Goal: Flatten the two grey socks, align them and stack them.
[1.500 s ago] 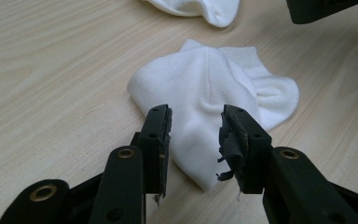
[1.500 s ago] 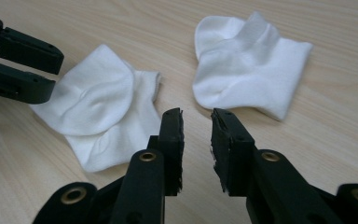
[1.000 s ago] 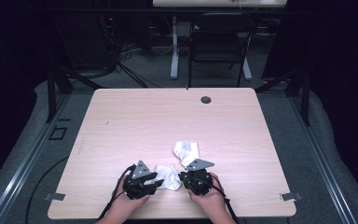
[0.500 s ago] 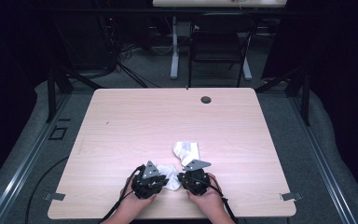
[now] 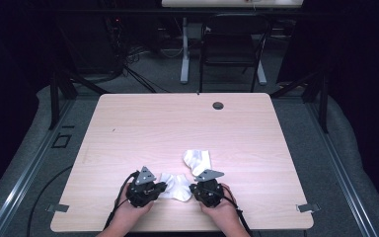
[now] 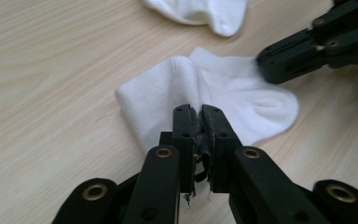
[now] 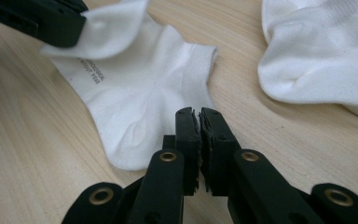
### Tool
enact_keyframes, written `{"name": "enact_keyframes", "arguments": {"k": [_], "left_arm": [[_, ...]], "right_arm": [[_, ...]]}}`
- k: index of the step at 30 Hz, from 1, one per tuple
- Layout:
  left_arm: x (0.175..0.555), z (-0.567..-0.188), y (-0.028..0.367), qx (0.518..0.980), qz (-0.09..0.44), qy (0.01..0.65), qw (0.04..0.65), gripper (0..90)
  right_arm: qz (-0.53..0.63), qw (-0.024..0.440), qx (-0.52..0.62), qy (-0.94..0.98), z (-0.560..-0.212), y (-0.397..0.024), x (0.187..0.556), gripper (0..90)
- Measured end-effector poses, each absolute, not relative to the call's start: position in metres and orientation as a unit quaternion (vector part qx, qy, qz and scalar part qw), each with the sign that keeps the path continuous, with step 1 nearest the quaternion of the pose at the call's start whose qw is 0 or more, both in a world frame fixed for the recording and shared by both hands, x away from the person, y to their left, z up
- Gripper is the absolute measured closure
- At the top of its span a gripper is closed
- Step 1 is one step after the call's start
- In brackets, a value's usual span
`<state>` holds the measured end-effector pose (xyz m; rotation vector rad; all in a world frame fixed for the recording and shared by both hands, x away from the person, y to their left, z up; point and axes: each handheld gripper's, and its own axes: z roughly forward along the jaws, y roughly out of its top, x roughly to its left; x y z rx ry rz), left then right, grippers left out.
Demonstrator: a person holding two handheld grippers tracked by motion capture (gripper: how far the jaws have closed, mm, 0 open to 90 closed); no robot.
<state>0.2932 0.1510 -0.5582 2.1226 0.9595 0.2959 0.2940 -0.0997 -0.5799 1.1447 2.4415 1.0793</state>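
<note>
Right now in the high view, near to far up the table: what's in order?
Left gripper and right gripper level at the near edge → sock between them → second sock → round dark grommet by the far edge.

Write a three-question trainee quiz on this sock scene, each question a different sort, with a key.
1. True or false: the left gripper pinches the small white ankle sock lying between the grippers.
2. Where does the second white sock lie?
A. On the floor
B. On the light wooden table, beyond the right gripper
C. Over the chair
3. Fill in: the right gripper's jaws are ____ on the ankle sock's edge.

Key:
1. True
2. B
3. shut
</note>
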Motion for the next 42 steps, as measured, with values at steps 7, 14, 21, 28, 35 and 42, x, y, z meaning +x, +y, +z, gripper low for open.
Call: {"name": "enact_keyframes", "arguments": {"k": [7, 14, 21, 28, 35, 42], "left_arm": [[0.299, -0.553, 0.171, 0.815, 0.131, 0.414, 0.383, 73.4], [0.3, -0.544, 0.182, 0.8, 0.14, 0.419, 0.406, 65.9], [0.304, -0.548, 0.184, 0.802, 0.149, 0.411, 0.407, 63.9], [0.31, -0.567, 0.186, 0.82, 0.128, 0.417, 0.37, 60.0], [0.303, -0.576, 0.181, 0.831, 0.12, 0.405, 0.36, 58.5], [0.29, -0.578, 0.178, 0.829, 0.105, 0.401, 0.375, 58.2]], "right_arm": [[0.368, 0.116, 0.393, 0.835, -0.58, -0.102, 0.294, 85.7], [0.37, 0.115, 0.397, 0.832, -0.58, -0.103, 0.294, 85.2], [0.371, 0.116, 0.396, 0.832, -0.58, -0.104, 0.294, 85.0], [0.369, 0.116, 0.398, 0.832, -0.58, -0.106, 0.293, 84.9], [0.37, 0.11, 0.405, 0.829, -0.58, -0.113, 0.293, 84.6], [0.361, 0.1, 0.413, 0.83, -0.578, -0.122, 0.289, 84.6]]}}
